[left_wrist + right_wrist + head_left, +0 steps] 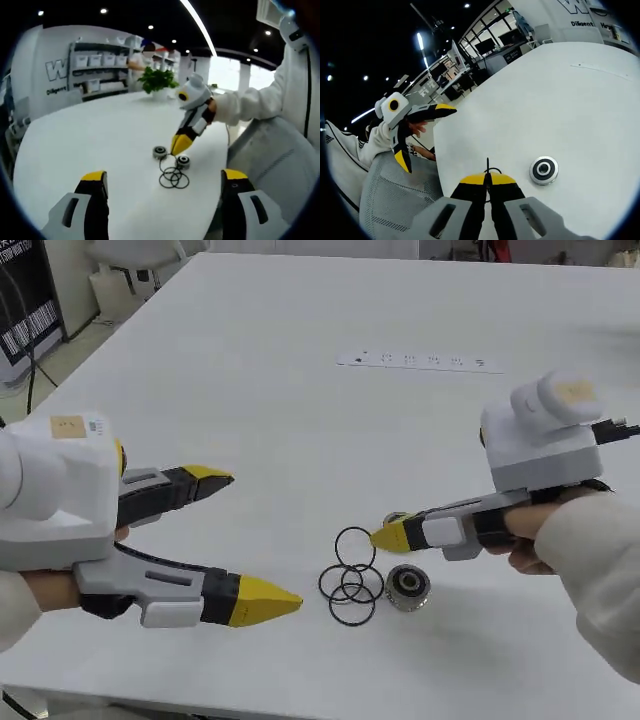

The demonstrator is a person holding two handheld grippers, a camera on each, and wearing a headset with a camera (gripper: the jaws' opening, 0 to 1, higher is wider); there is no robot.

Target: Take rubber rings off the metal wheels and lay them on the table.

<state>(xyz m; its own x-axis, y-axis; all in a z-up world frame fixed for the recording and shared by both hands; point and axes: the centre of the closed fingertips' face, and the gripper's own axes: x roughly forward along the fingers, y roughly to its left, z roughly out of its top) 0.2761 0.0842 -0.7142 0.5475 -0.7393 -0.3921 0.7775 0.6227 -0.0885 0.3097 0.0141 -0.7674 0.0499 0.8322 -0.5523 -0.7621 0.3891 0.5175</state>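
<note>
Several black rubber rings [351,592] [173,178] lie overlapping on the white table [280,390]. One metal wheel [407,586] [183,161] [543,170] rests just right of them; a second wheel [396,518] [160,152] peeks out behind the right gripper. My right gripper [380,537] [180,144] [487,176] is shut, pinching a thin rubber ring [354,547] [487,165] low over the pile. My left gripper [255,540] [164,176] [422,132] stands wide open to the left of the rings, holding nothing.
A flat white power strip [420,361] lies farther back on the table. The table's near edge [300,702] runs just in front of the grippers. Shelves and a green plant [157,80] stand beyond the far end.
</note>
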